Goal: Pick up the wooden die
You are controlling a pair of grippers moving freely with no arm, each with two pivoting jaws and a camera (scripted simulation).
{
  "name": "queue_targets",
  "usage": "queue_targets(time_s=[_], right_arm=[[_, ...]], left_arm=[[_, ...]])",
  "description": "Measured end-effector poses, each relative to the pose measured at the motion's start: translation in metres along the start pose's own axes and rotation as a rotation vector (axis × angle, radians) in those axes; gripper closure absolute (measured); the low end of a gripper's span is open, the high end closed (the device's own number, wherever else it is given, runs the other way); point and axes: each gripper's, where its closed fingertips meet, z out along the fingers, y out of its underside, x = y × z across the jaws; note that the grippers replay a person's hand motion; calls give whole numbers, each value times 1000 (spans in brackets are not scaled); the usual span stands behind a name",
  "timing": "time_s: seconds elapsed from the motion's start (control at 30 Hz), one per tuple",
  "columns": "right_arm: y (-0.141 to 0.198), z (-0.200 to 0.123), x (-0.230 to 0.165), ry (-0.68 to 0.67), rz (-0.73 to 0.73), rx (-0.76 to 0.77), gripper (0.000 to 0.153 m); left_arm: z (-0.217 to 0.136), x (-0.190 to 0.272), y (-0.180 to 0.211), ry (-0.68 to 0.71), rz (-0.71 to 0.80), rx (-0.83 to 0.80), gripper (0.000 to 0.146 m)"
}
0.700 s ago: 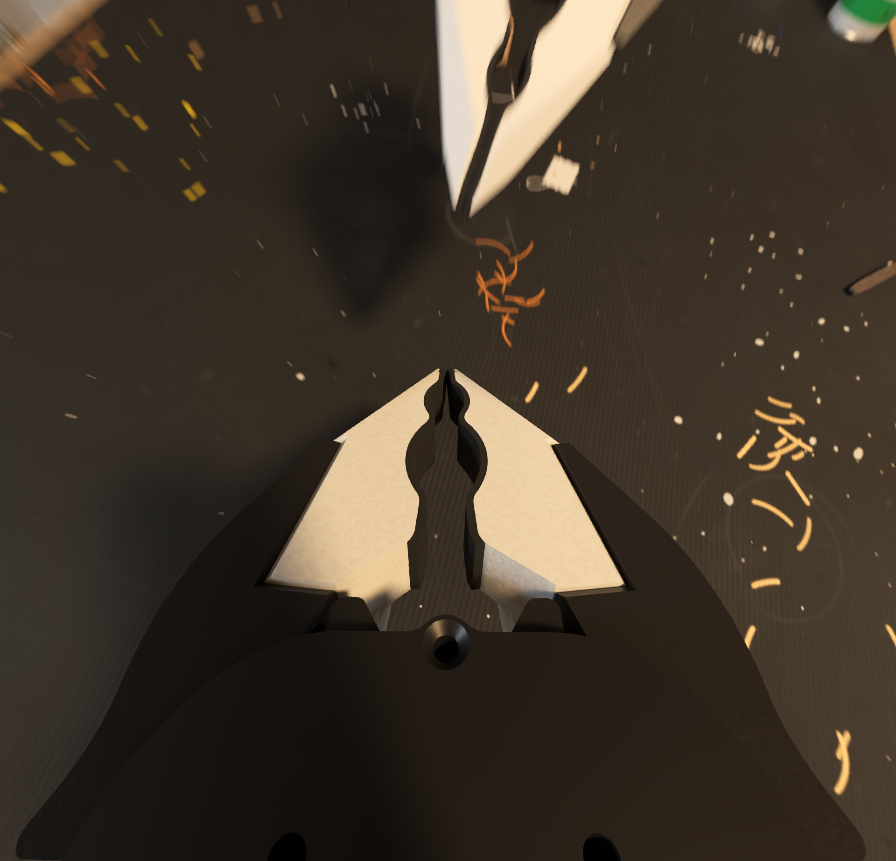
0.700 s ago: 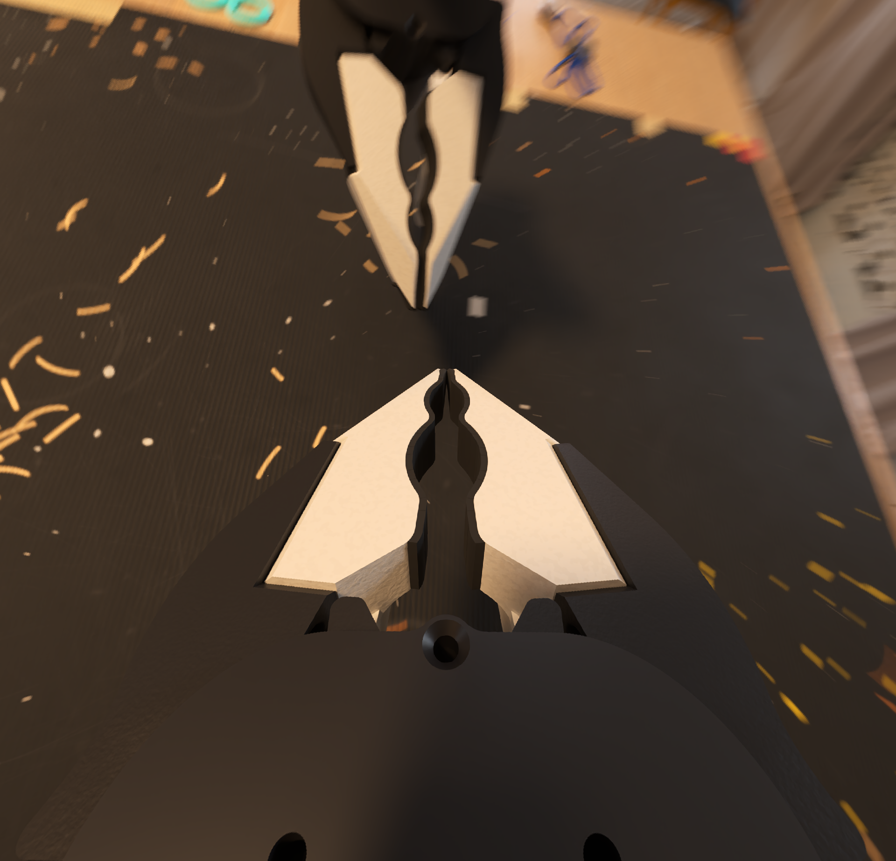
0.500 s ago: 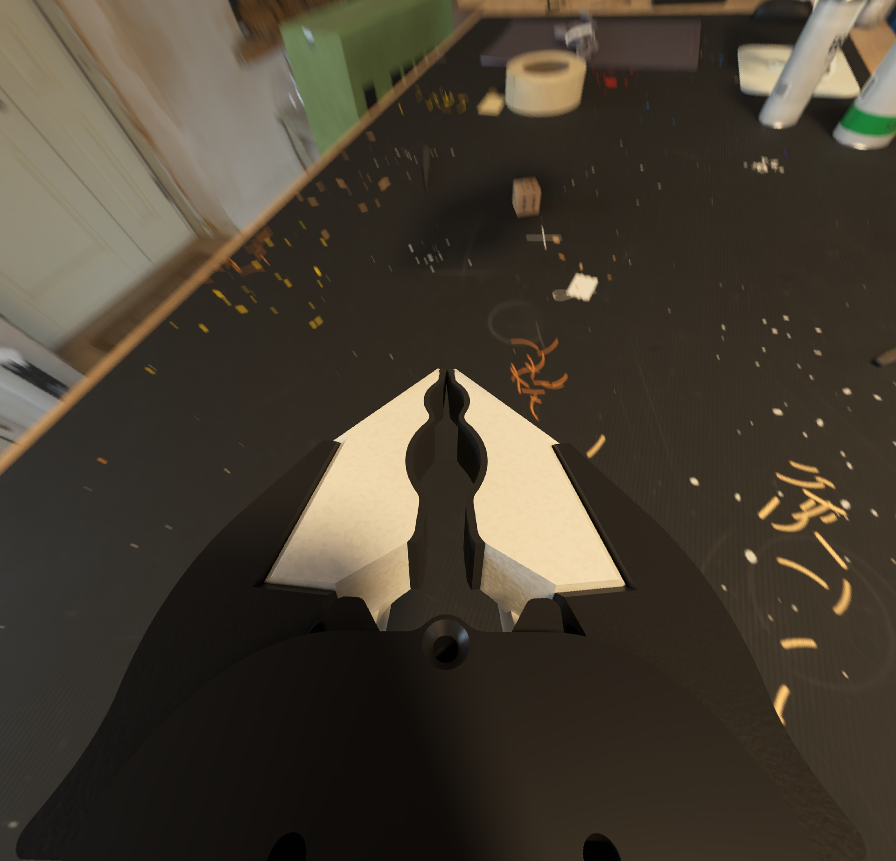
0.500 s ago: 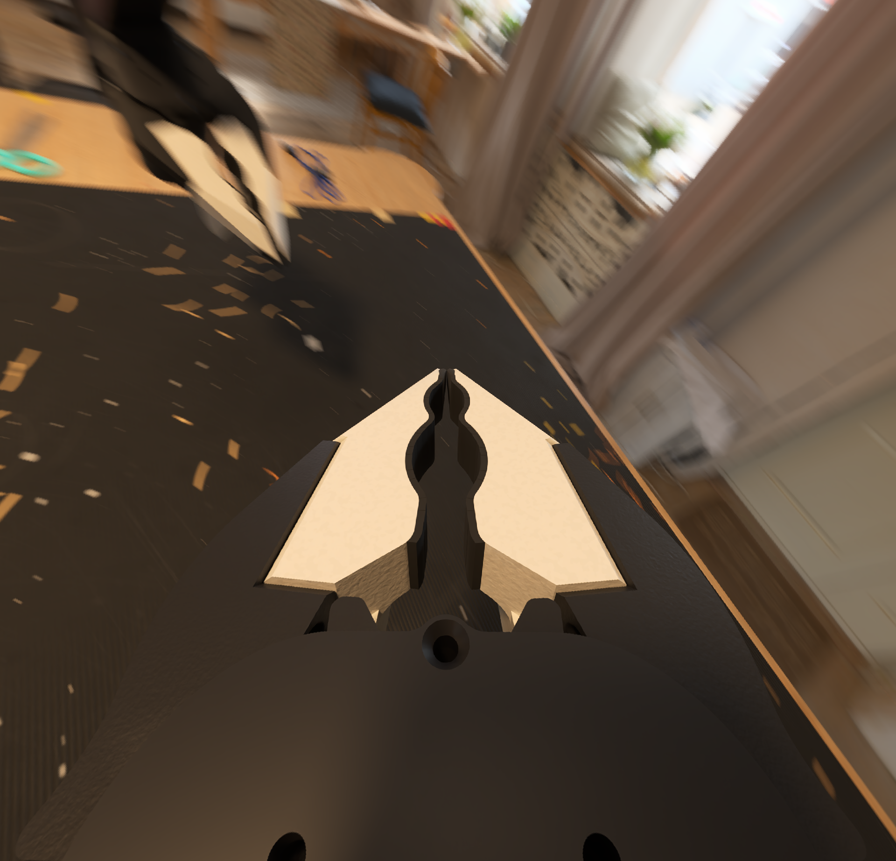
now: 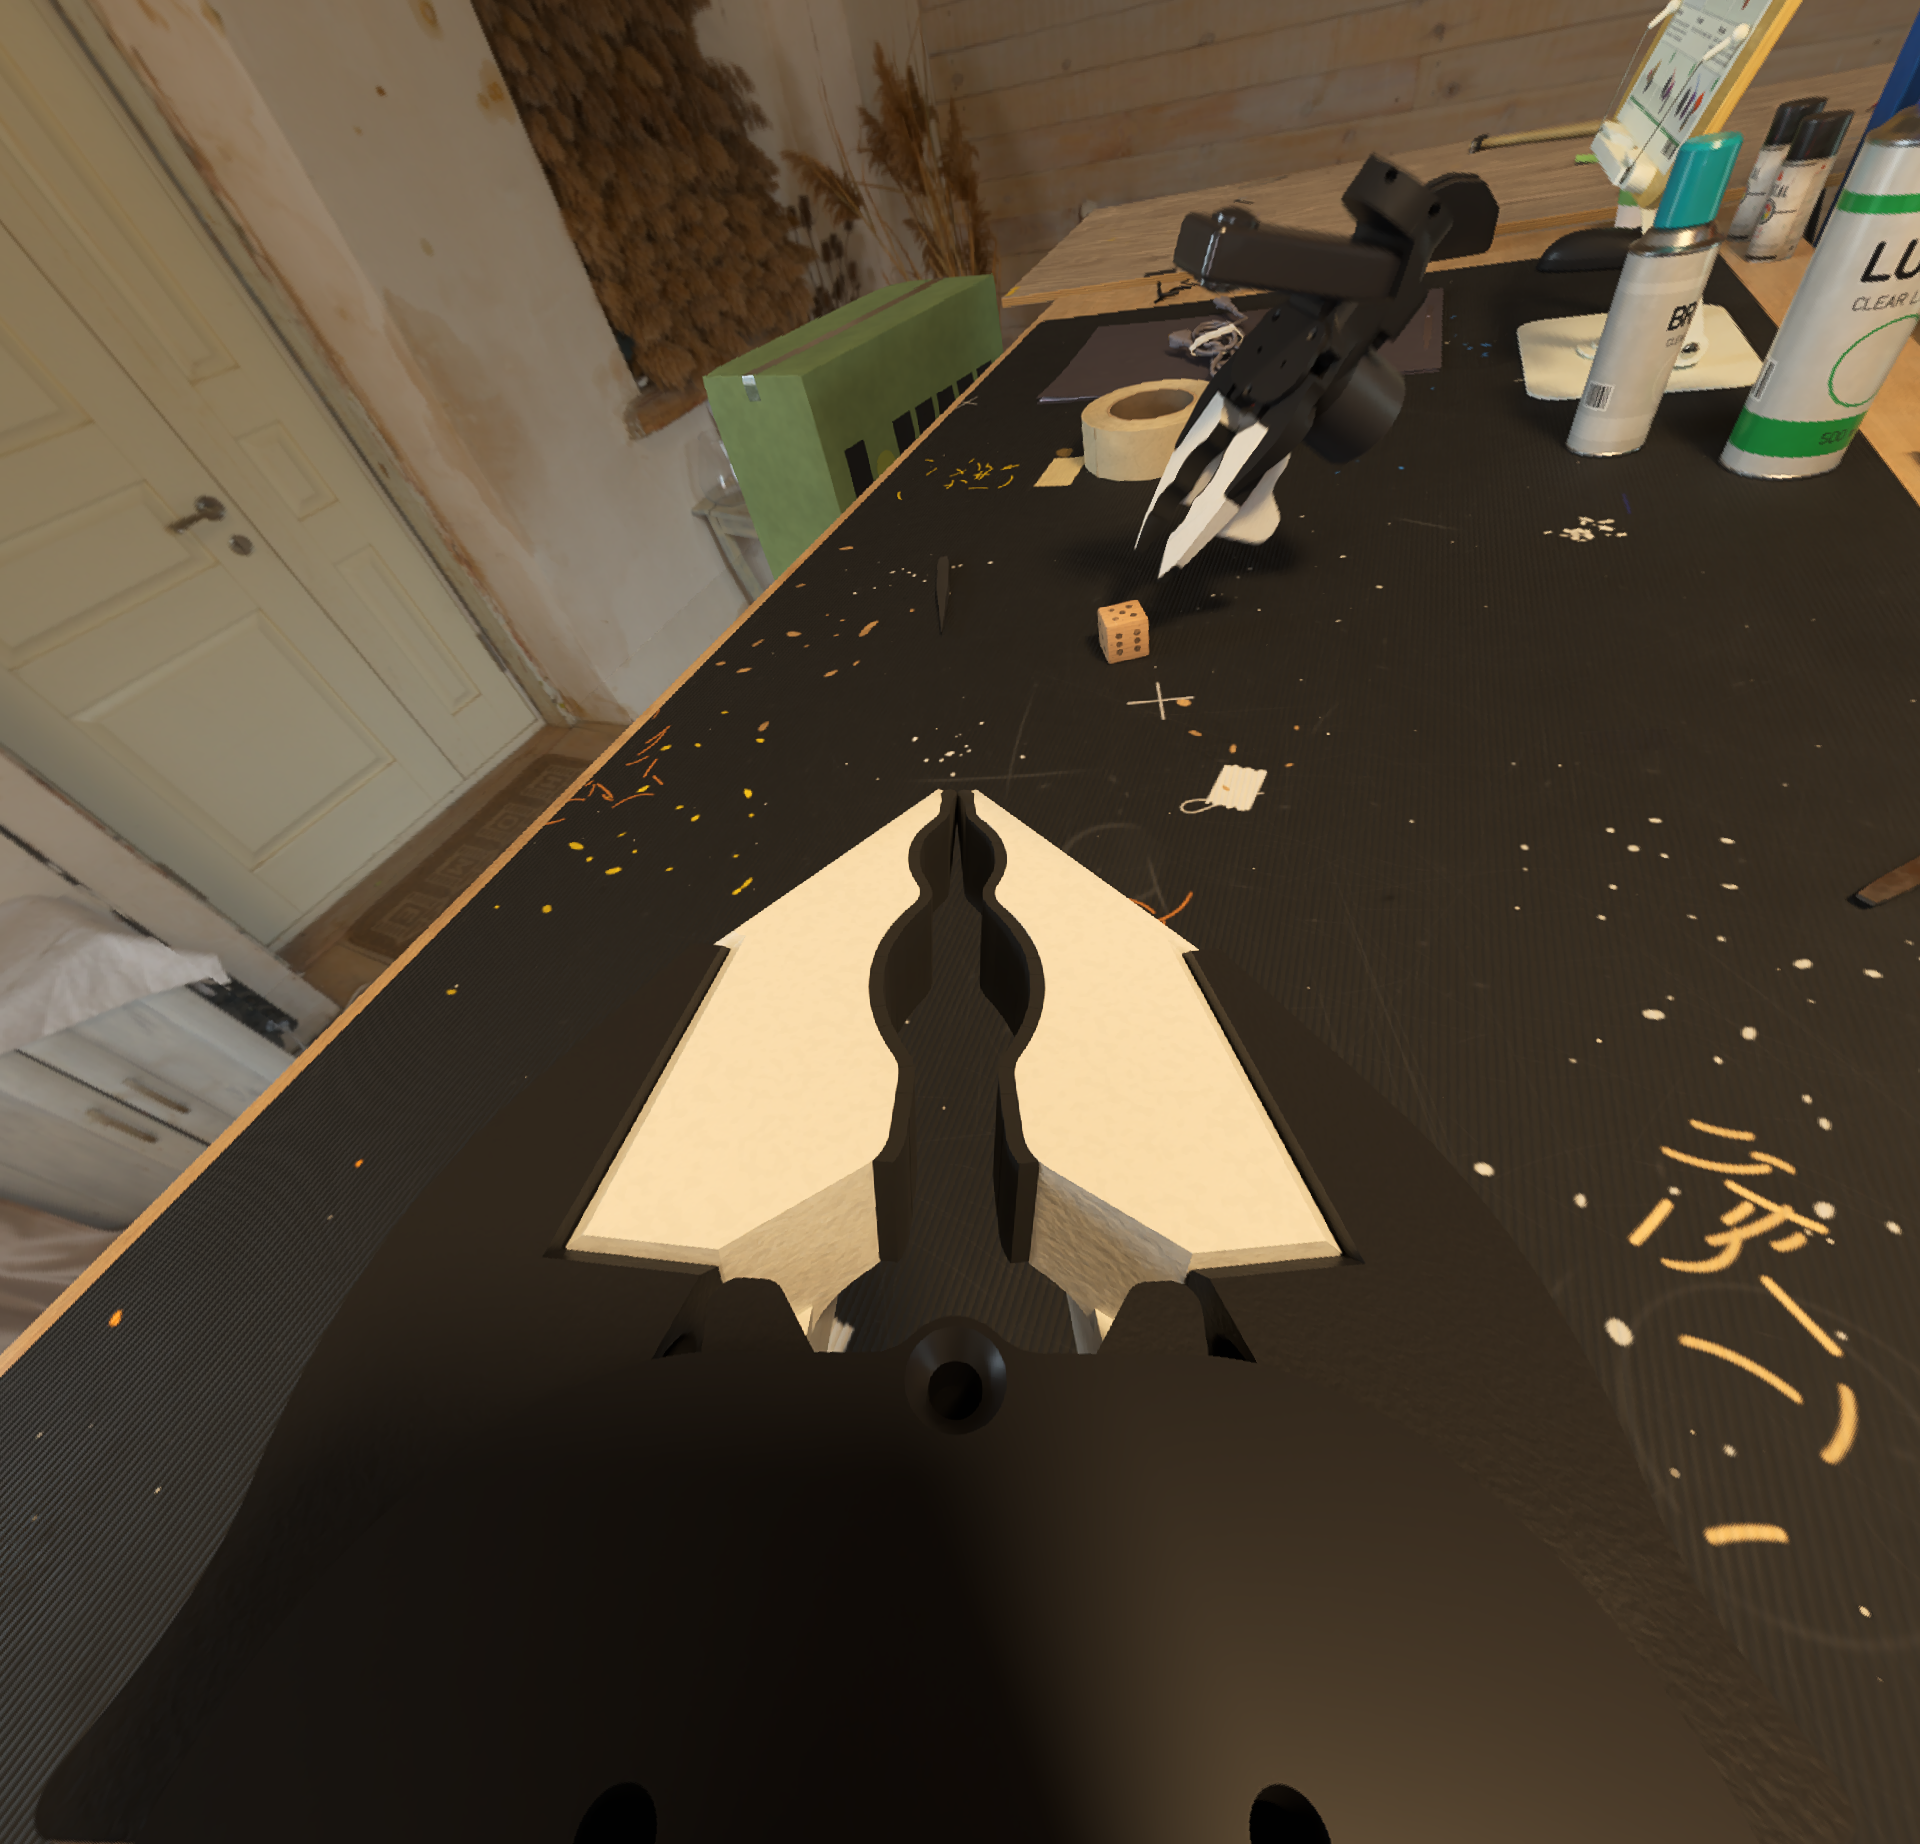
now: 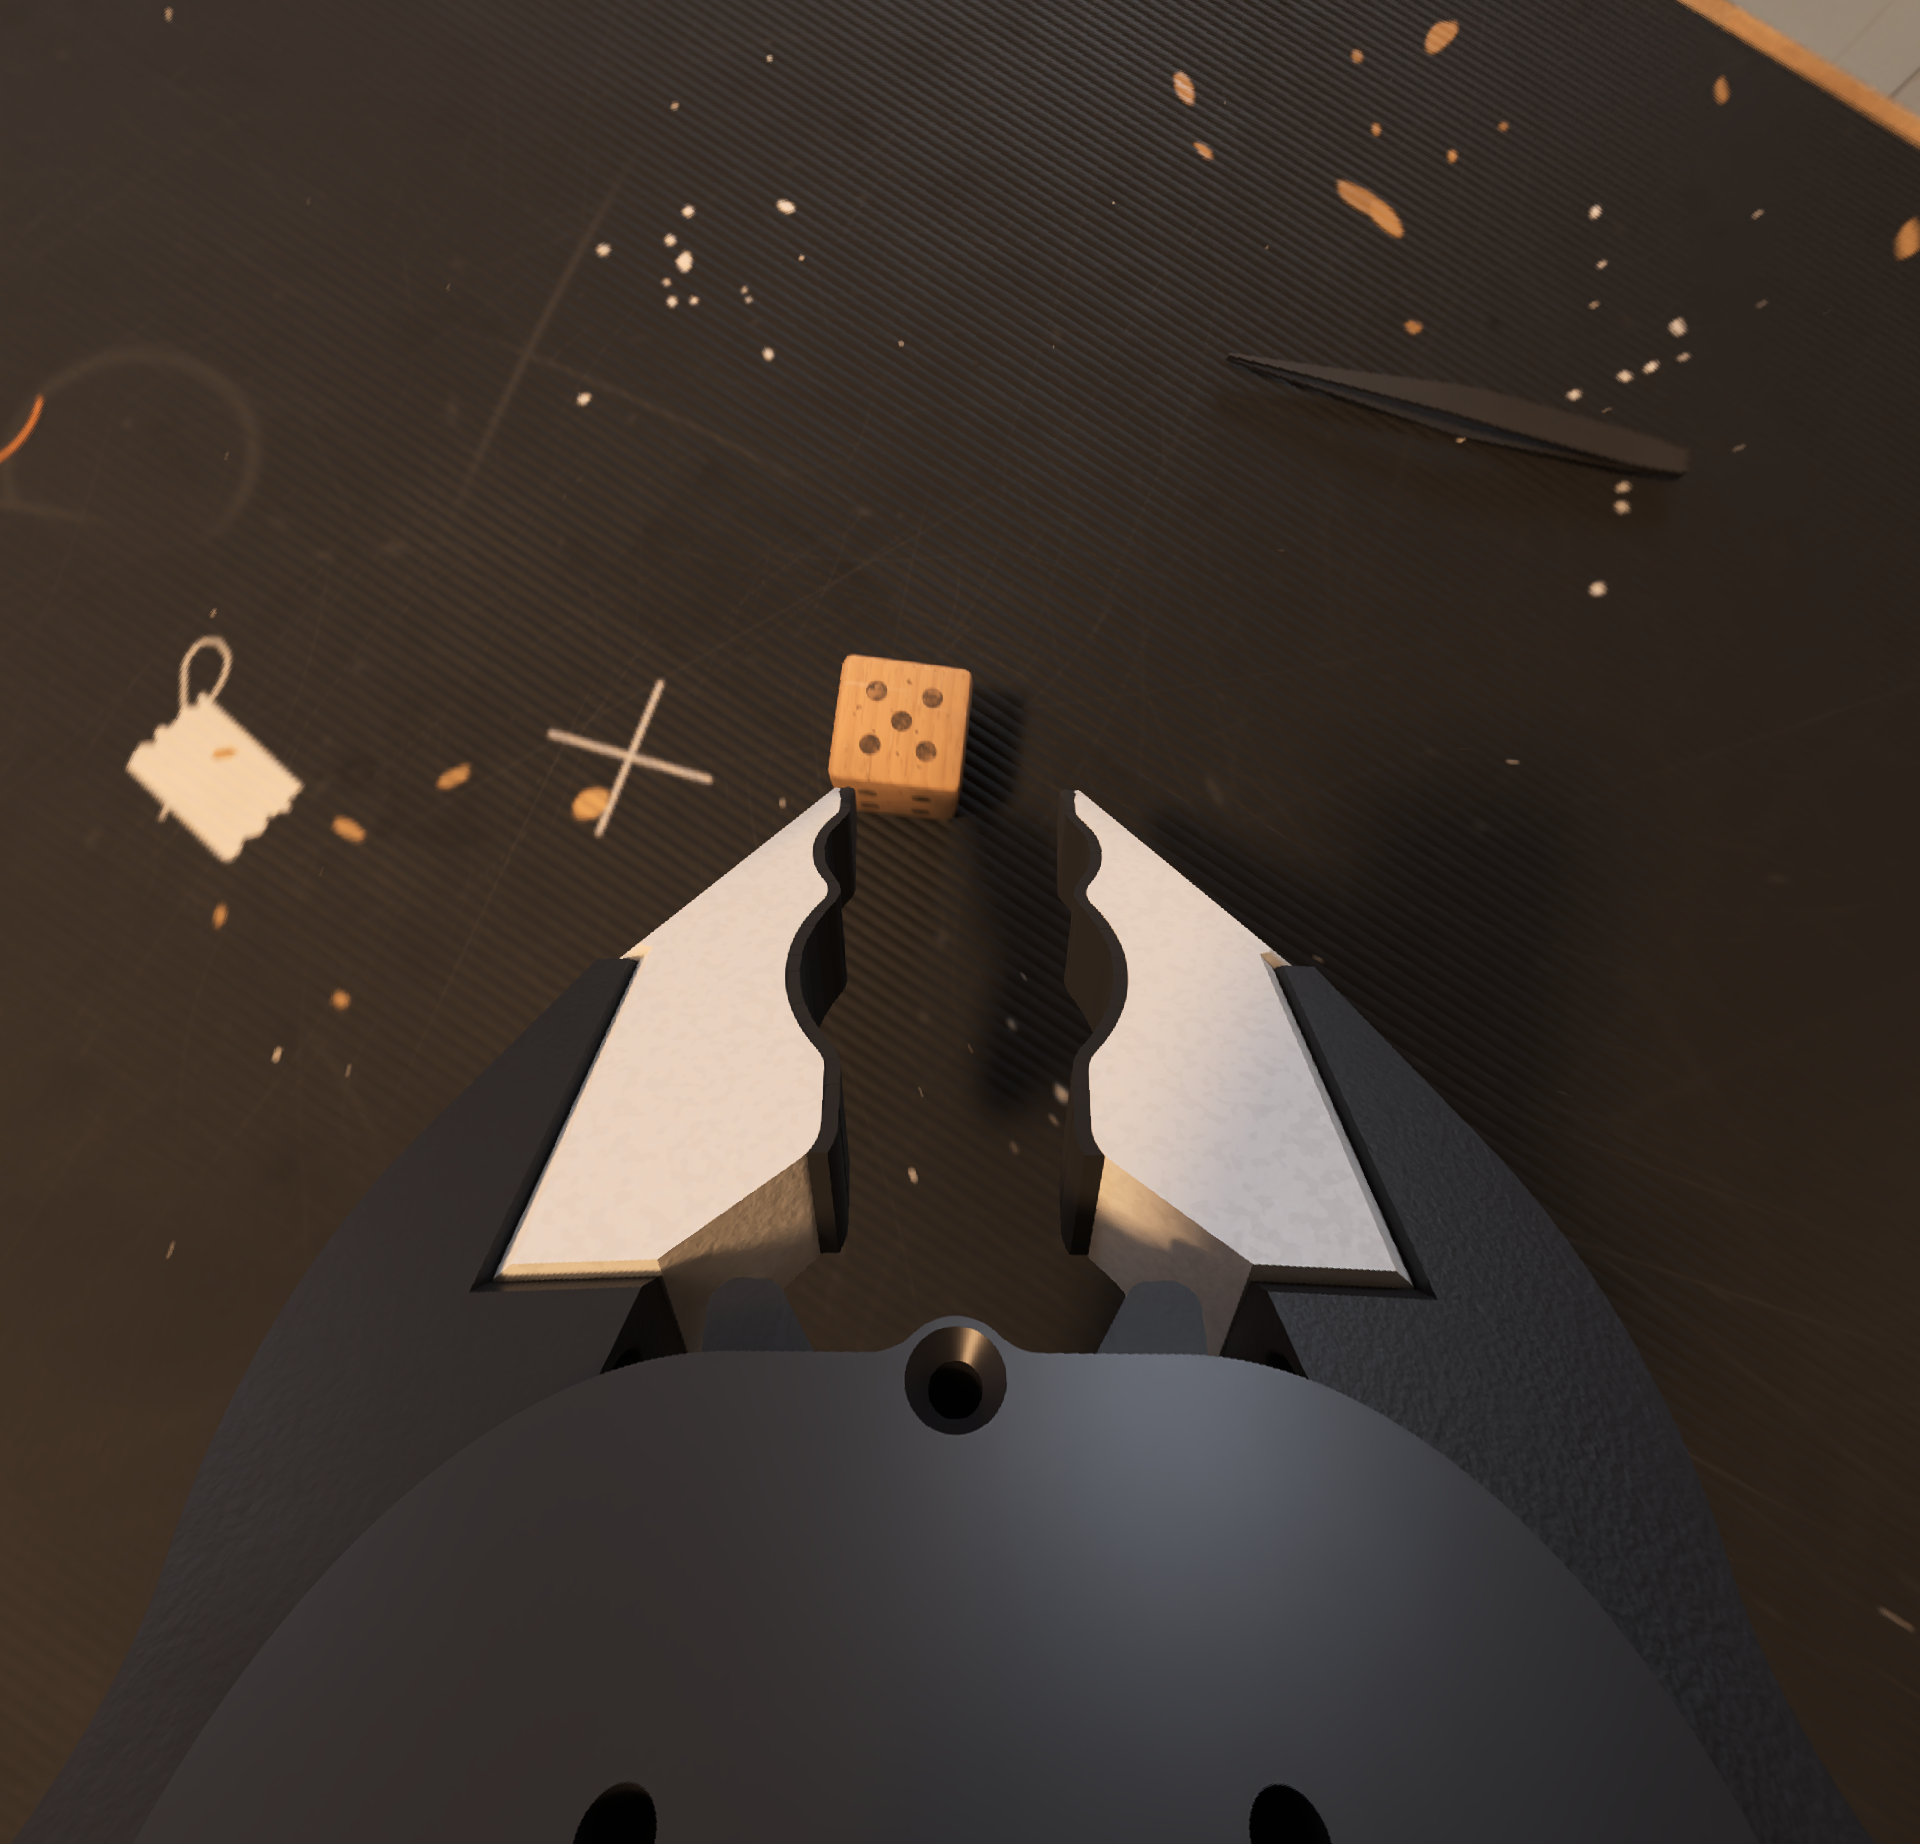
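The wooden die (image 6: pixel 900 735) is a small light-brown cube with dark pips, resting on the black mat. In the right wrist view it sits just beyond my right gripper (image 6: pixel 956 805), nearer the left fingertip; the gripper is open and empty, pointing down at the mat. In the left wrist view the die (image 5: pixel 1123 631) lies well ahead, with my right gripper (image 5: pixel 1169 547) hovering just behind and above it. My left gripper (image 5: pixel 958 797) is shut and empty, far short of the die.
A black pointed tool (image 6: pixel 1455 412) lies right of the die. A small tag (image 6: pixel 213 771) and chalk cross (image 6: pixel 631 755) lie left. A tape roll (image 5: pixel 1138 428), green box (image 5: pixel 852 402) and spray cans (image 5: pixel 1642 308) stand at the back. The table's left edge (image 5: pixel 665 703) is near.
My right gripper swung from facing the room to pointing down at the die, and opened. My left gripper tilted up, bringing the die and the right gripper into view, and stayed shut.
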Motion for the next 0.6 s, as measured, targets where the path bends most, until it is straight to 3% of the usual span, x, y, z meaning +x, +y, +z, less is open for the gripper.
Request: queue_targets(time_s=[0.17,0.33,0.43,0.53,0.6], right_arm=[[-3,30,-8,-40,124,104,104],[-1,44,-14,-18,138,90,99],[1,47,-12,22,132,93,104],[2,46,-12,37,97,84,120],[2,46,-13,40,96,82,120]], left_arm=[[0,3,0,4,9,-5,146],[-2,1,1,-2,14,-9,146],[-3,-1,3,-2,1,-4,146],[-3,-4,8,-8,-7,-17,146],[-3,-5,11,-8,-18,-26,146]])
